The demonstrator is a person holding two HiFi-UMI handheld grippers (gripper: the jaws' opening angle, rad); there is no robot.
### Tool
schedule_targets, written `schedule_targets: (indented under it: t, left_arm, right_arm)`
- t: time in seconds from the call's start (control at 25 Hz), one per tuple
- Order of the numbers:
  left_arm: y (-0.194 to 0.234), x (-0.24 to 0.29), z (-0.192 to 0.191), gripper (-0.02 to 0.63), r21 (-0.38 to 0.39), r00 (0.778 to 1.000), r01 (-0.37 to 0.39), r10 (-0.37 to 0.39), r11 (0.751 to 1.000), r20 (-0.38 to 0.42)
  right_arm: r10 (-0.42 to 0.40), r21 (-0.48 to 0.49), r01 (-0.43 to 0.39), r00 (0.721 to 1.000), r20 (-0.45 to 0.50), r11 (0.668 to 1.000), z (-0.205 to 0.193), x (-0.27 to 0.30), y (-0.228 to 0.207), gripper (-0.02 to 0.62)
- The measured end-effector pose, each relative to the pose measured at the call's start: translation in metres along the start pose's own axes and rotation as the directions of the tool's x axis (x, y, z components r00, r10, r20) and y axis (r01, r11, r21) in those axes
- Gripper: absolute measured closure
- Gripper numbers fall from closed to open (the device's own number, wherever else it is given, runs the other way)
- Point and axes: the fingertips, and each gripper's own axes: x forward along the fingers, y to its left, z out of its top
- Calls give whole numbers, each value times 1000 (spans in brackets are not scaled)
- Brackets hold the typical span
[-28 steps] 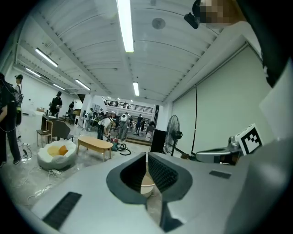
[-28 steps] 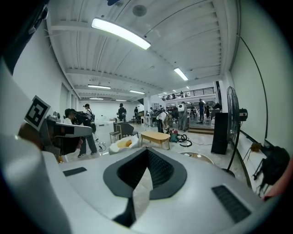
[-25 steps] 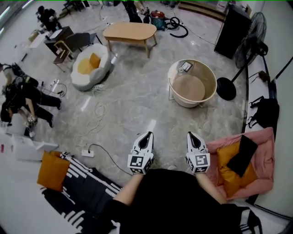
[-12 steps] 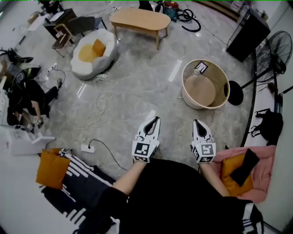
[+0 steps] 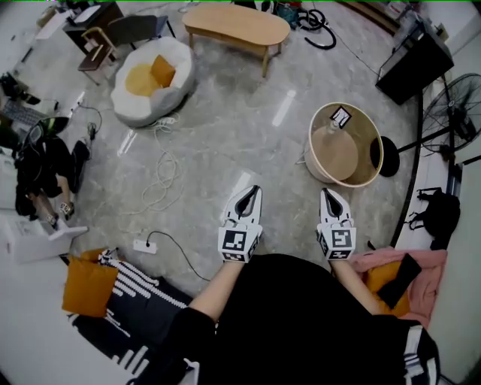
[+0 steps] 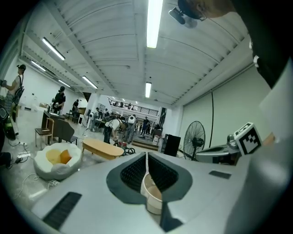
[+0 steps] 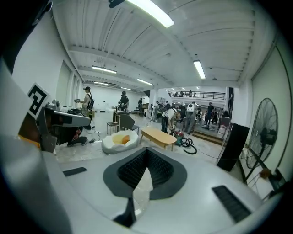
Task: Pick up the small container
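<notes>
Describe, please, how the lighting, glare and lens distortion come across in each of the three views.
Head view: even light, white glare streaks on the floor, edges bowed by the wide lens. Left gripper view: heavy fisheye with black corners; the ceiling light strip is blown out. Right gripper view: same vignette, a second light strip blown out, and the standing fan curves at the edge.

A round tub (image 5: 319, 167) stands on the floor (image 5: 225, 143), ahead on the right. A small box (image 5: 340, 116) lies in it, at the far side. The fan (image 5: 453, 113) stands right of the tub. The table (image 5: 237, 24) stands far behind, with a soft chair (image 5: 152, 79) to its left.
</notes>
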Motion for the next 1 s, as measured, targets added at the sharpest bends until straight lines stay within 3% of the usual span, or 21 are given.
schedule_targets:
  t: [0.28, 0.44, 0.72, 1.0]
  left_arm:
    - [61, 26, 20, 574, 24, 999, 33, -33, 999, 2]
    - [89, 39, 27, 574, 39, 999, 37, -37, 999, -1]
    - [113, 57, 28, 574, 15, 1000, 20, -20, 1000, -2]
    - [128, 91, 36, 574, 18, 1000, 7, -7, 1000, -4]
  right_arm:
    - [-53, 19, 53, 999, -1, 998, 35, 48, -1, 574]
    - [-95, 36, 96, 995, -24, 995, 34, 62, -7, 574]
    - [-101, 64, 105, 993, -56, 992, 25, 83, -12, 574]
    - [-94, 85, 94, 996, 2, 992, 48, 129, -30, 574]
